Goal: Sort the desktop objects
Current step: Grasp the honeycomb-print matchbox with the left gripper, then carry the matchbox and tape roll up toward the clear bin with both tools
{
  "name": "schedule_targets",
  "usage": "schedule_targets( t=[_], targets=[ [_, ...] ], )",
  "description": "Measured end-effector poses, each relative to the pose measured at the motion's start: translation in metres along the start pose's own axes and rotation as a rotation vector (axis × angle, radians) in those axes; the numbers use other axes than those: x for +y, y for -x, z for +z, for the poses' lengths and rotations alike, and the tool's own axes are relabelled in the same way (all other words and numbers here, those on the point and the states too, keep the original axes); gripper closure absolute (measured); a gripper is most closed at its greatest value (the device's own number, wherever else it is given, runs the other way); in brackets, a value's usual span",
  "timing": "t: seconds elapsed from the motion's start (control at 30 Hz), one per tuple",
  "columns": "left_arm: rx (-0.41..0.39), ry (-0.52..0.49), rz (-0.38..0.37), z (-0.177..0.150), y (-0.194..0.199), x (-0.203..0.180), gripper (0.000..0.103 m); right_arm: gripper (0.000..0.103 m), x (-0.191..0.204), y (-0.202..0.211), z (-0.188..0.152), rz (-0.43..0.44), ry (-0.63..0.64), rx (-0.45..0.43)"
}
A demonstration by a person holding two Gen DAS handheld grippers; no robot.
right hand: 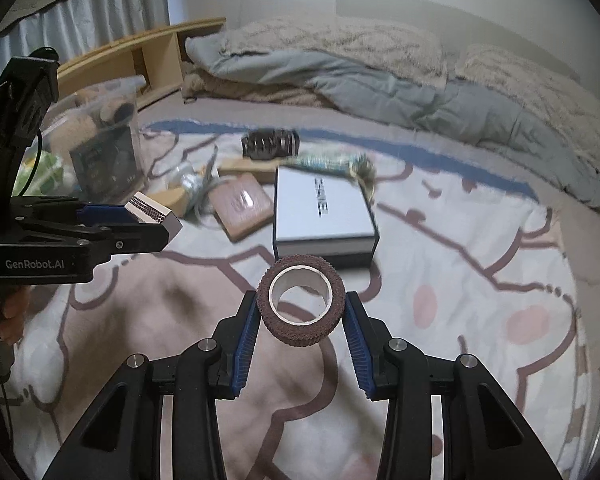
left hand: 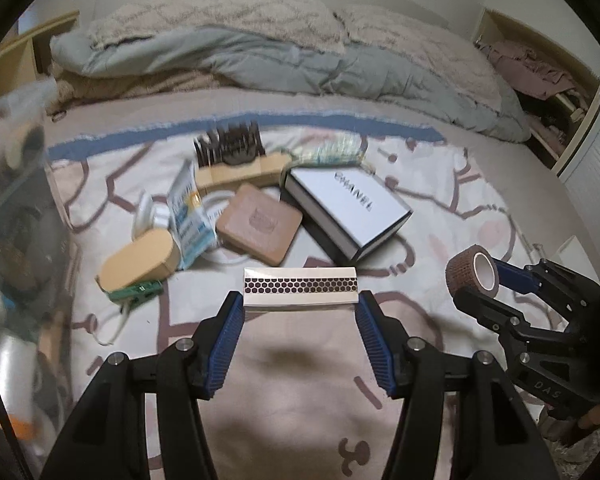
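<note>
My left gripper is shut on a small white matchbox with a dark honeycomb strip, held by its two ends above the bedspread. The same matchbox shows at the left of the right wrist view. My right gripper is shut on a brown bandage roll with a white core, its hole facing the camera. That roll appears at the right of the left wrist view. Behind both lies a pile: a white Chanel box, a pink square case, a hairbrush and a tan oval case.
A clear plastic bin with several items stands at the left on the patterned bedspread. A blue-and-white tube and a green clip lie in the pile. Folded quilts fill the back of the bed.
</note>
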State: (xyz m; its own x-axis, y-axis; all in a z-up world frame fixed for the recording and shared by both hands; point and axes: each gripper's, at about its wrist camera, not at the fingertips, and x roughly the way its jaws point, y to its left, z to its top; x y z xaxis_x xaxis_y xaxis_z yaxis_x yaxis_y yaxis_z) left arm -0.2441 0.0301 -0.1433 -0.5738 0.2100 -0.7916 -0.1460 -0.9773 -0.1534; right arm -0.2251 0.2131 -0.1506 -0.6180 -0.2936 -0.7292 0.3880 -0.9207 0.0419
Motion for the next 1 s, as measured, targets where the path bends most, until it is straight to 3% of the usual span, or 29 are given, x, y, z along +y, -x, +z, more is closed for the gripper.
schedule_targets(
  t=[0.33, 0.7, 1.0],
  targets=[
    [-0.128, 0.005, 0.005, 0.014, 0.067, -0.008, 0.046, 0.061, 0.013, 0.065, 0.032, -0.014, 0.01, -0.138],
    [-0.245, 0.032, -0.01, 0.015, 0.136, -0.003, 0.046, 0.061, 0.036, 0.117, 0.05, 0.001, 0.024, -0.226],
    [-0.365, -0.011, 0.056, 0.013, 0.194, 0.003, 0.046, 0.061, 0.061, 0.146, 0.068, 0.02, 0.03, -0.268]
  ],
)
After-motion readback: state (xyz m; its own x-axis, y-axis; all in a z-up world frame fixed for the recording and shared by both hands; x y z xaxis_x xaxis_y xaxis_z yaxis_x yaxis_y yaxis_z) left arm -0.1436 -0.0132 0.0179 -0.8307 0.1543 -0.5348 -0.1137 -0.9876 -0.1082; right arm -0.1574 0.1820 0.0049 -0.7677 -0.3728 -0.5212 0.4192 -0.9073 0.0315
